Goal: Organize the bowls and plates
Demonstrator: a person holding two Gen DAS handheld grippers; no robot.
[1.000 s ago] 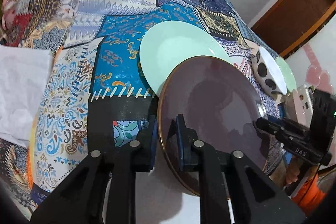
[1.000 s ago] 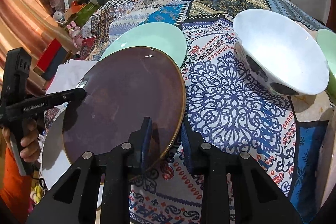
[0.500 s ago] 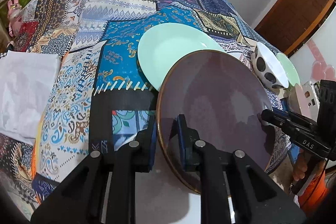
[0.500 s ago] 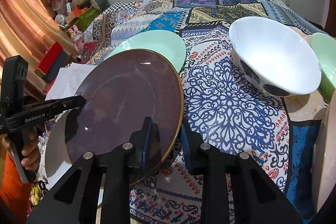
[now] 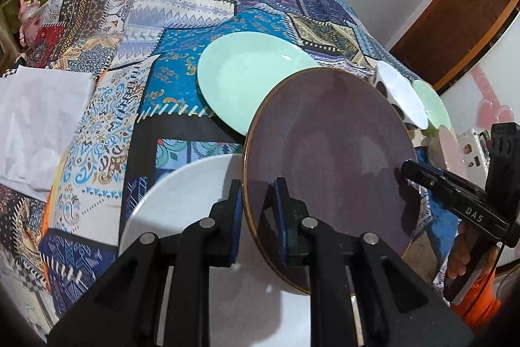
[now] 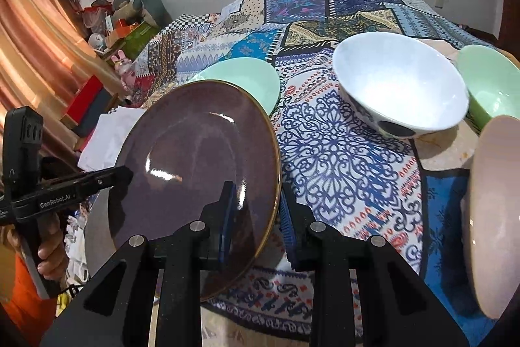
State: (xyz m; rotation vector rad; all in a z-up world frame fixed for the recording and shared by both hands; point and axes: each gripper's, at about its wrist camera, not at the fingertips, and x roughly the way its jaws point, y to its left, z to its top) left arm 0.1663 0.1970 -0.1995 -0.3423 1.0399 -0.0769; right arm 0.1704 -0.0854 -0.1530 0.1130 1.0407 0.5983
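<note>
Slippage is the main hazard: you carry the brown plate by two narrow rim pinches, tilted, above the white plate on the bench. If either grip loosens or the two hands drift apart, the glossy rim can slide out and strike the white plate. The left gripper fingers pinch the near rim; the right gripper fingers pinch the opposite rim. Lower both ends together. The brown plate is round, dark purple-brown and glazed, with a thin gold edge. A mint plate lies just behind it; a white bowl sits well apart.
</note>
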